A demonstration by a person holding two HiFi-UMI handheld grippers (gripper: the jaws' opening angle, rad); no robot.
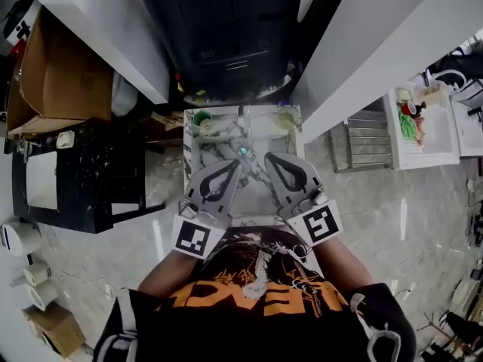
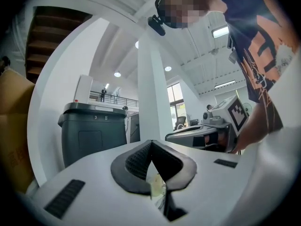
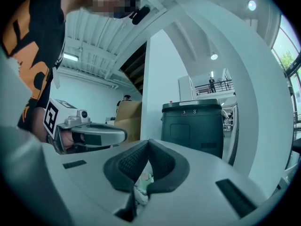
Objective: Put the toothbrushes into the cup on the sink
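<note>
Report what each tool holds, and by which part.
Left tool and right tool are both shut tip to tip, with nothing visibly clamped between. Nothing appears to be held.

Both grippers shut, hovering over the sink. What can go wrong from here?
1. Left gripper and right gripper are shut on nothing. Going down shut, they'd likely push toothbrushes rather than grasp them.
2. Their tips sit close together above the sink, so they may bump.
3. Both gripper views look level at a dark bin, not the sink. Aiming at the green cup therefore rests on the head view, where toothbrushes are too small to make out.
</note>
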